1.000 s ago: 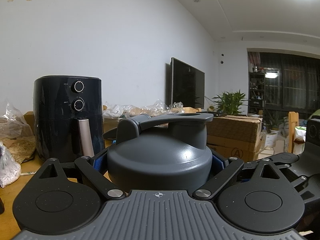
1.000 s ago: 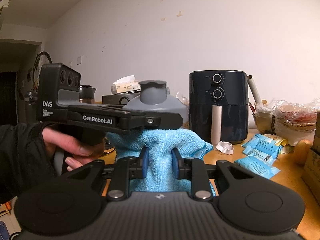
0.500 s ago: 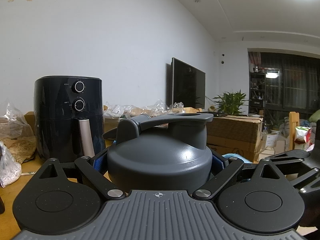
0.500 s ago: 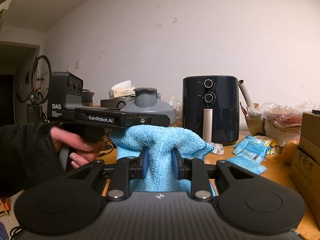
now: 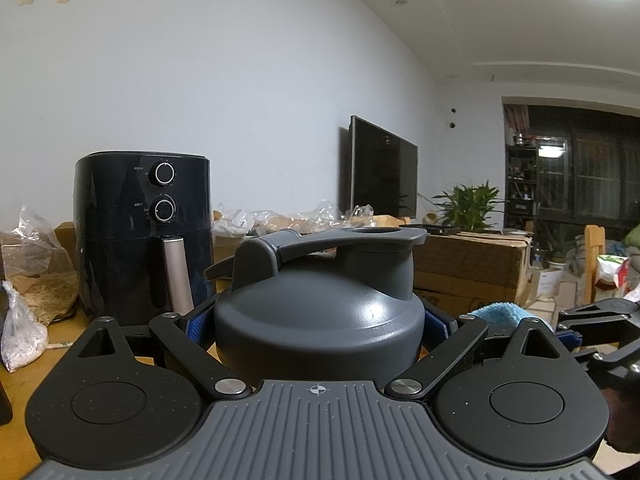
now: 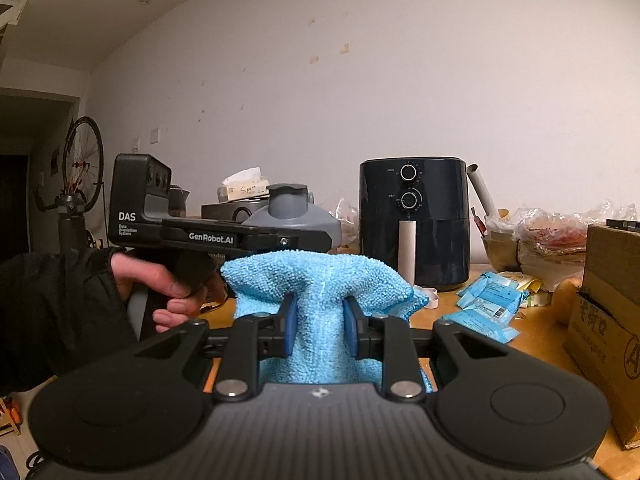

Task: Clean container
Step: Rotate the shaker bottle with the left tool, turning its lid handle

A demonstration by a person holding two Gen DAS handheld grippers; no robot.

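Note:
A grey container [image 5: 320, 320] with a domed lid, a spout and a flip handle fills the middle of the left wrist view. My left gripper [image 5: 320, 324] is shut on it, blue pads pressed to both sides. In the right wrist view the same container [image 6: 294, 218] shows behind the left gripper's black body [image 6: 224, 236], which a hand [image 6: 168, 284] holds. My right gripper [image 6: 318, 326] is shut on a light blue cloth [image 6: 320, 280], bunched between its pads just right of and below the container. A corner of that cloth [image 5: 498, 314] peeks in at the right of the left wrist view.
A black air fryer [image 6: 414, 222] stands on the wooden table [image 6: 536, 336] behind. Blue packets [image 6: 490, 304] and plastic bags [image 6: 552, 232] lie to the right, with a cardboard box [image 6: 608, 320] at the far right. A tissue box [image 6: 242, 188] sits behind the container.
The right gripper with the cloth has drawn back and shifted right relative to the container. In the left wrist view the cloth's corner has come into sight. The left grip is unchanged.

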